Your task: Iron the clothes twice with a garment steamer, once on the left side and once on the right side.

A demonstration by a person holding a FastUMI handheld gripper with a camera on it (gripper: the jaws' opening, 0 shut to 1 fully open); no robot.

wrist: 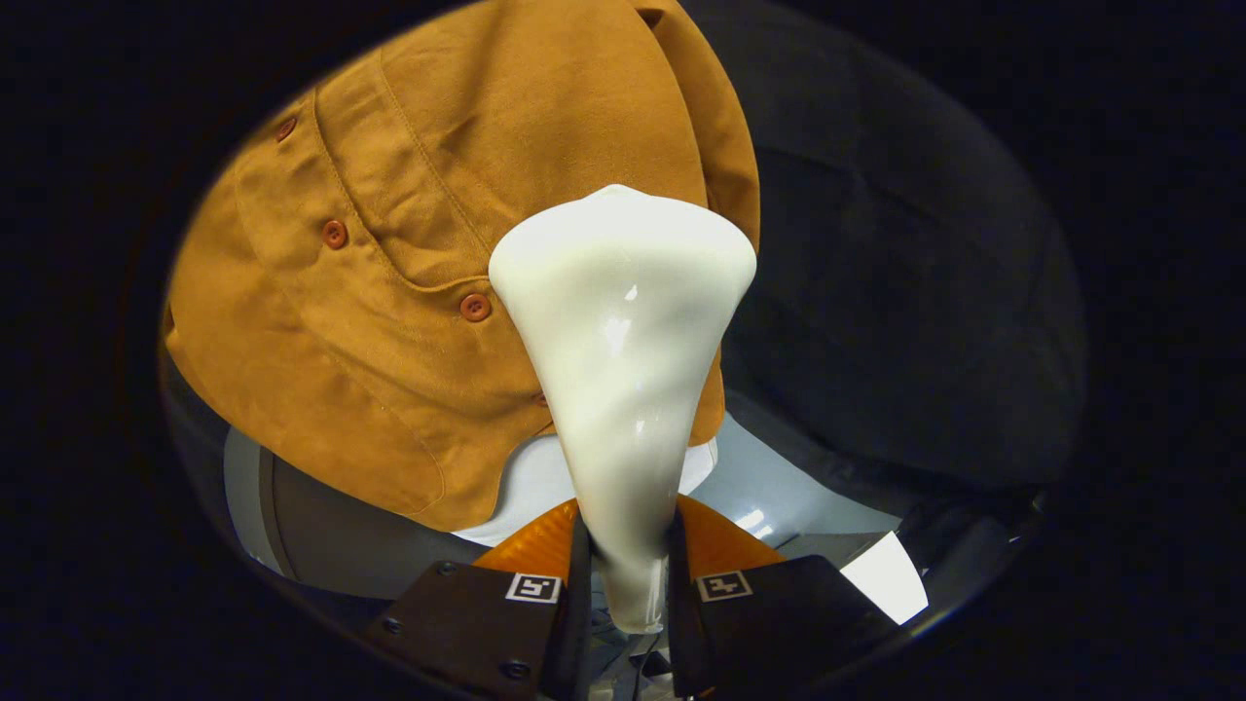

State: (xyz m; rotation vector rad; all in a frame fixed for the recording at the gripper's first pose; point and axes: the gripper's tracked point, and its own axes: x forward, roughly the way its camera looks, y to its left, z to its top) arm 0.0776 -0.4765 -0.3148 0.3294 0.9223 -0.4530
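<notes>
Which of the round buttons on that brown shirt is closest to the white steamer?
The reddish button on the brown suede-like shirt's pocket flap, right beside the glossy white steamer head held in the hand-held gripper; the others lie farther away.

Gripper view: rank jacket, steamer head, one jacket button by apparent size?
1. Brown jacket, largest.
2. White steamer head, gripped between the fingers; it sits nearer the camera, so it looks larger than it really is against the jacket.
3. Button, by far the smallest.

Square tag markers and screws on the fingers [545, 604]
</notes>
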